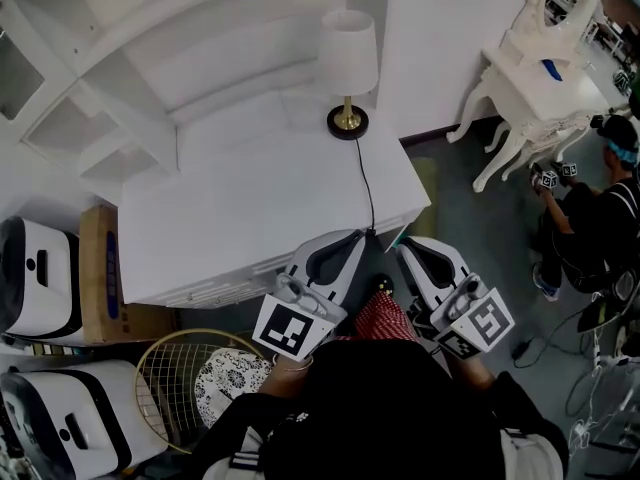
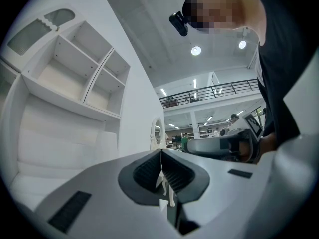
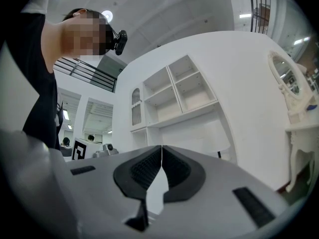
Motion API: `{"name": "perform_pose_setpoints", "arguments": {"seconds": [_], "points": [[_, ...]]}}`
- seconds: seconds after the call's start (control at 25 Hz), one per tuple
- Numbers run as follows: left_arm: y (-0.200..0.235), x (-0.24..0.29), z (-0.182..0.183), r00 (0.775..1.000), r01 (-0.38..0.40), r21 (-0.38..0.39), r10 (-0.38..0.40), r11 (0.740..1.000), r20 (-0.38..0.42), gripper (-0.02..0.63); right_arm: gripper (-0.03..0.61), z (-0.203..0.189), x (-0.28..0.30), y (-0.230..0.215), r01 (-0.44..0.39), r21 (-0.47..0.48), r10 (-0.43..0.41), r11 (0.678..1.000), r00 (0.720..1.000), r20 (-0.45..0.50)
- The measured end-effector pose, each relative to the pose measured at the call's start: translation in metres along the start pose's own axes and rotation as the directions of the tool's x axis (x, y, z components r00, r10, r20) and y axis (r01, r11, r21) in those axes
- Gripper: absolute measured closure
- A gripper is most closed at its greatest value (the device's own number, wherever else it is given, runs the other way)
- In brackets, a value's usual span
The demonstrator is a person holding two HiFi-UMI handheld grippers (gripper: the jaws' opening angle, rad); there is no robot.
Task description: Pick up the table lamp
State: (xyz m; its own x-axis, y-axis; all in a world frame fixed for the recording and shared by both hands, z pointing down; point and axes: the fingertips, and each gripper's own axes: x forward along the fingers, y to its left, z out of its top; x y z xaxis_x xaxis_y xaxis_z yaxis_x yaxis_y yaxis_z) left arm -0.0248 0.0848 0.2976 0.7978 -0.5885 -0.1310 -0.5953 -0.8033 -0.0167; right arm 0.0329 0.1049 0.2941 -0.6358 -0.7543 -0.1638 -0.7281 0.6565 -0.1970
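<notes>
A: Head view first. Any progress?
B: None to speak of. The table lamp (image 1: 348,68) stood upright at the far edge of the white worktop (image 1: 240,218), with its cord (image 1: 368,183) trailing to the near edge. The left gripper (image 1: 357,236) and right gripper (image 1: 404,245) hung side by side at the near edge, well apart from the lamp.
A: Left gripper view?
B: The left gripper (image 2: 161,159) had its jaws pressed together with nothing between them. White shelves (image 2: 75,73) and wall were ahead. I couldn't pick the lamp out for sure.
A: Right gripper view?
B: The right gripper (image 3: 161,156) had its jaws closed tight too, and empty. The lamp (image 3: 215,142) showed far off past the right jaw, below the shelves.
A: So what was left?
B: Everything, I'd judge: reach across, spread the jaws, grip the lamp, lift. The pick-up wasn't yet begun.
</notes>
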Motion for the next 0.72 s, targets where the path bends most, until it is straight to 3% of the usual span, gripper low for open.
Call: {"name": "perform_pose_setpoints", "arguments": {"seconds": [0.72], "points": [[0.040, 0.045, -0.009, 0.998, -0.067, -0.001, 0.067, 0.998, -0.018, 0.600, 0.563, 0.003, 0.041, -0.054, -0.063, 0.020, 0.063, 0.998, 0.998, -0.019]]}}
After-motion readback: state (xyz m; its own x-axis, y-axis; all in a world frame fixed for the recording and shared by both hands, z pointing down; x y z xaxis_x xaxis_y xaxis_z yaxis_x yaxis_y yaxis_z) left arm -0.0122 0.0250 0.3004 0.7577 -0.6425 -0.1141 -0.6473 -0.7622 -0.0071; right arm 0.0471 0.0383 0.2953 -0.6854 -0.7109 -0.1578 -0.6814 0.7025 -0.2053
